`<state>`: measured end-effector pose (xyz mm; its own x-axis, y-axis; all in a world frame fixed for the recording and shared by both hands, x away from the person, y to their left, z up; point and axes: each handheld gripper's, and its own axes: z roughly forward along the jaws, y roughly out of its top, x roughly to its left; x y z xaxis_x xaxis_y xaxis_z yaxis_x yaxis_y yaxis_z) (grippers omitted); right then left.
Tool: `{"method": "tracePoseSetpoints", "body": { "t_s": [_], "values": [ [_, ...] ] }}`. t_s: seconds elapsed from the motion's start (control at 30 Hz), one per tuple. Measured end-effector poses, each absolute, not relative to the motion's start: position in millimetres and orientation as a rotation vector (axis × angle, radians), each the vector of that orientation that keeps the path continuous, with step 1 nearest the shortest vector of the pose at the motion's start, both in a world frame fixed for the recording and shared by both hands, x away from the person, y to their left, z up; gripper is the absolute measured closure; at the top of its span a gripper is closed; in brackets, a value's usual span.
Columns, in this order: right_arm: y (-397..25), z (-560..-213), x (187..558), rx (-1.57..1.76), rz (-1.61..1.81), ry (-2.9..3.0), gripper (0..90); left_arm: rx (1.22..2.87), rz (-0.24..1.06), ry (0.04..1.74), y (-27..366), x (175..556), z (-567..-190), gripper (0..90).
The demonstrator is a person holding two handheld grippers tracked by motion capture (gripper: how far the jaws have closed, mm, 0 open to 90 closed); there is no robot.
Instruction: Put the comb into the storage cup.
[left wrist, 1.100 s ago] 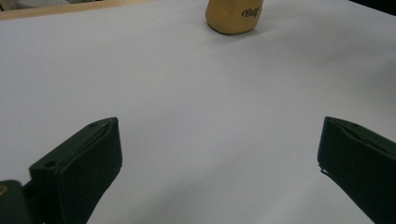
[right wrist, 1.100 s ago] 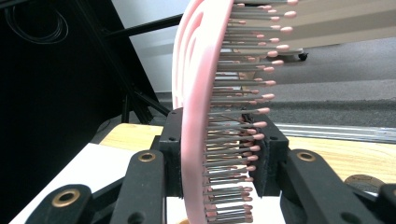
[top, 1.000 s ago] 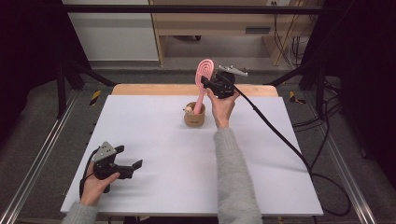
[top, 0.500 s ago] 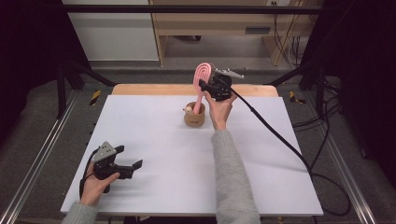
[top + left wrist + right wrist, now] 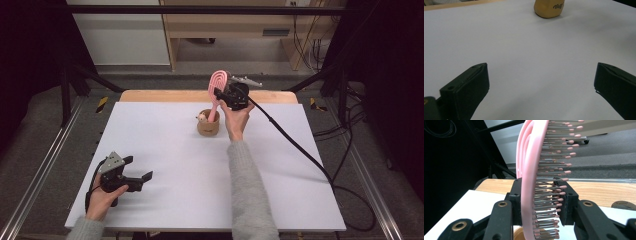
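Note:
A pink hairbrush (image 5: 218, 85) stands upright with its handle down in a tan wooden cup (image 5: 208, 124) at the far middle of the white table. My right gripper (image 5: 220, 95) is shut on the brush head; in the right gripper view its jaws squeeze the pink frame and bristles (image 5: 537, 182), with the cup's rim (image 5: 517, 233) just below. My left gripper (image 5: 137, 175) rests near the front left corner, open, with bare table between its jaws. The left gripper view has the cup (image 5: 549, 8) far ahead.
The white sheet (image 5: 165, 170) covers a wooden table whose far edge (image 5: 165, 95) shows as a bare strip. A black cable (image 5: 295, 147) trails from my right gripper across the right side. Metal rails and dark frame posts flank the table.
My right gripper has shifted slightly right and tilted the brush more upright over the cup. The left gripper has stayed where it was.

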<state>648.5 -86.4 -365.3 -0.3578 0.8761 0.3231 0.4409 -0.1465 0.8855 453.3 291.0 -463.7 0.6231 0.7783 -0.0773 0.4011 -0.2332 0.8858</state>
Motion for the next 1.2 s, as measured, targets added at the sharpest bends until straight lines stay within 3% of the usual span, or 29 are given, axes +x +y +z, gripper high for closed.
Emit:
{"method": "tracePoseSetpoints", "body": {
  "t_s": [1.2],
  "values": [
    [-101, -382, 650, 1.56, 1.532, 1.704, 62.8, 1.858, 0.475, 0.942, 291, 453, -464, 0.0]
  ]
}}
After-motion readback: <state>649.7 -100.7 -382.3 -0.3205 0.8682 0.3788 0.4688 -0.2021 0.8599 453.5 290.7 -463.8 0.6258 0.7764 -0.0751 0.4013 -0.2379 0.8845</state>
